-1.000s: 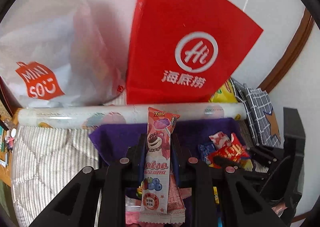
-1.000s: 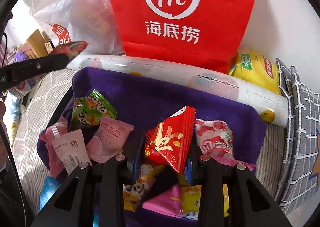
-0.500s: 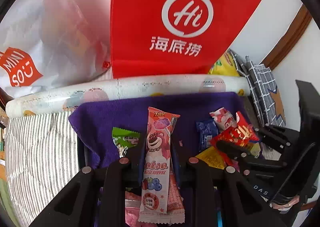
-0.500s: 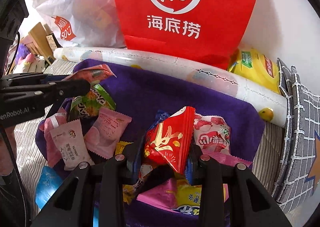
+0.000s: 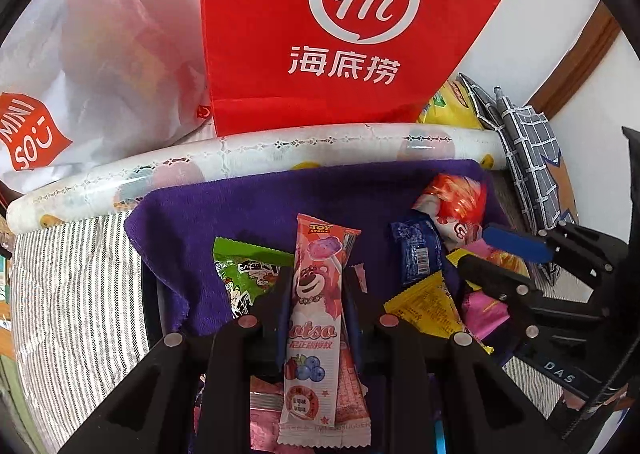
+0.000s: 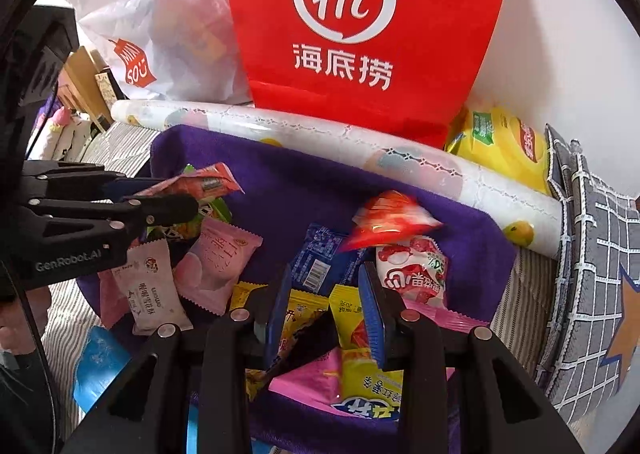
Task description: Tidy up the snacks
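My left gripper (image 5: 316,286) is shut on a long pink Lotso candy packet (image 5: 316,318), held above a purple cloth (image 5: 256,210) strewn with snack packets. It shows at the left of the right wrist view (image 6: 180,198). My right gripper (image 6: 324,294) is open and empty over the pile; it shows at the right of the left wrist view (image 5: 476,250). A red snack packet (image 6: 390,220), blurred, lies or falls just ahead of it onto a white-and-red packet (image 6: 416,274). A blue packet (image 6: 320,258), pink packets (image 6: 216,262) and yellow packets (image 6: 356,314) lie around.
A red paper bag (image 5: 344,26) and a white Miniso plastic bag (image 5: 92,66) stand against the wall behind a rolled white sheet (image 5: 256,158). A yellow chip bag (image 6: 504,146) and a grey checked pillow (image 6: 592,254) are at right. Striped bedding (image 5: 72,294) lies left.
My right gripper has opened and let go of the red packet, which now sits blurred ahead of the fingers. My left gripper has moved lower over the cloth, still holding the pink packet.
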Motion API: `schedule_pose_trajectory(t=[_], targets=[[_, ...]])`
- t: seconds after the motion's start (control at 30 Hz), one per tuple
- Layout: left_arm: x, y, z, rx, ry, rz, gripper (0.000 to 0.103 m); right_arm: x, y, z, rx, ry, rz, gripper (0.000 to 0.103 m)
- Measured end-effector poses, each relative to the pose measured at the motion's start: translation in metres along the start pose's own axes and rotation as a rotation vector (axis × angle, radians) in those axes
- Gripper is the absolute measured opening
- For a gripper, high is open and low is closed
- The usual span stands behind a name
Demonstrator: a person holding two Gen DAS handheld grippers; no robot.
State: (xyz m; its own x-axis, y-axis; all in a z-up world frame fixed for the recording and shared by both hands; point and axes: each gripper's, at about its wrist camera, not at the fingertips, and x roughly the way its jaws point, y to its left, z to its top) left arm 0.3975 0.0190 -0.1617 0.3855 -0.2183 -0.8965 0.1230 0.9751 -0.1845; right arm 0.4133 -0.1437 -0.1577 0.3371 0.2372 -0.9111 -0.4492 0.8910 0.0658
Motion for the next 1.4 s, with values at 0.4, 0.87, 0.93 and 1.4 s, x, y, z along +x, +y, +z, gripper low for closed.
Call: schedule_pose_trajectory(t=[0.4, 0.87, 0.93, 1.4], targets=[[0.003, -0.003, 0.001, 0.003, 0.018, -0.025, 0.033, 0.000, 0.001, 0.001, 0.004, 0.006, -0.006, 0.035], [-0.037, -0.022, 0.000, 0.059, -0.084, -0.023, 0.054, -0.061, -0.002, 0.005, 0.085, -0.149, -0.081, 0.052], [-0.047, -0.024, -0.001, 0.063, -0.099, -0.015, 0.054, -0.072, 0.001, 0.004, 0.096, -0.172, -0.104, 0.054], [-0.139, -0.031, -0.068, 0.019, -0.279, 0.020, 0.060, -0.159, 0.030, -0.058, 0.228, -0.207, -0.196, 0.065]])
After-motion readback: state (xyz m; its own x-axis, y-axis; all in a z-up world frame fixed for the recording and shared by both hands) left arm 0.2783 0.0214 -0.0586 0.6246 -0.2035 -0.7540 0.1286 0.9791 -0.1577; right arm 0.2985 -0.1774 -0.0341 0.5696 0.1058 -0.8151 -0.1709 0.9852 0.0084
